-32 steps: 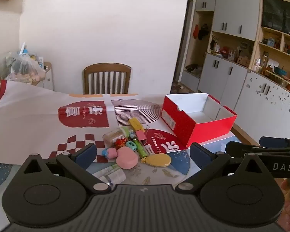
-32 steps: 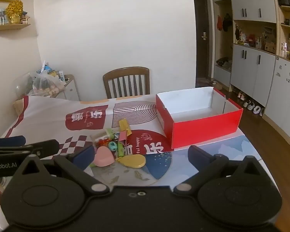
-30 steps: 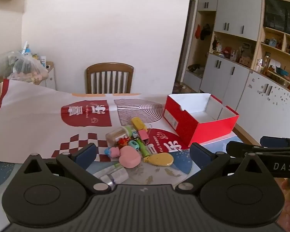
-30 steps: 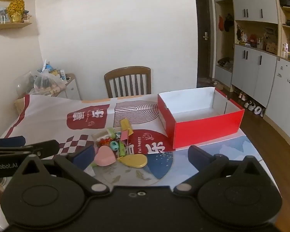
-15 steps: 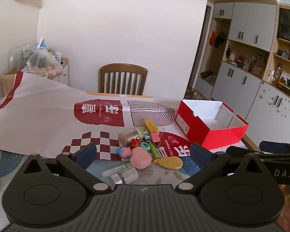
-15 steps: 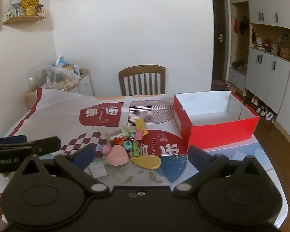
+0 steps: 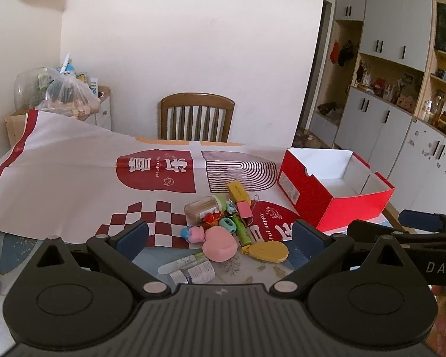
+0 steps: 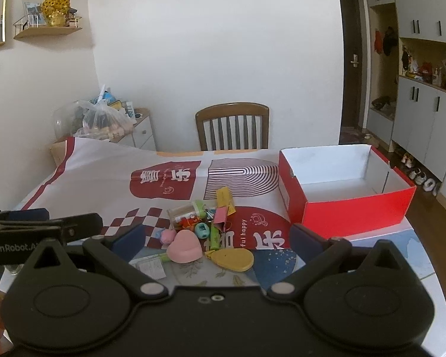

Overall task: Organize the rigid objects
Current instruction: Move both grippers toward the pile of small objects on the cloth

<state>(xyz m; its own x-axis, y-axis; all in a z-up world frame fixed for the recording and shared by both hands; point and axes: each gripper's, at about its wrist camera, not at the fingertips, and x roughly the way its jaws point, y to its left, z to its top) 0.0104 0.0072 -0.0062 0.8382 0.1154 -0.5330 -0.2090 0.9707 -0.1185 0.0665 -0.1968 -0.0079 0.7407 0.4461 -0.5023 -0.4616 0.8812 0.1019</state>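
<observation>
Since nothing is gripped yet, both the left gripper (image 7: 220,235) and right gripper (image 8: 215,236) hang spread wide and empty above the table's near edge, framing the pile of small objects (image 8: 206,227); bright, hard trinkets; the red box (image 8: 353,208) waits empty toward the right edge.

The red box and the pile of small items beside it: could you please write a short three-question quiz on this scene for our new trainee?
1. True or false: the red box already holds some items.
2. Which lies nearest the cameras in the pile: A) pink heart-shaped case, B) clear jar, C) yellow box?
3. In what state are the left tongs and right tongs?

Key: 1. False, what shows of its inside is bare. 2. A. 3. Both open, holding nothing.
</observation>
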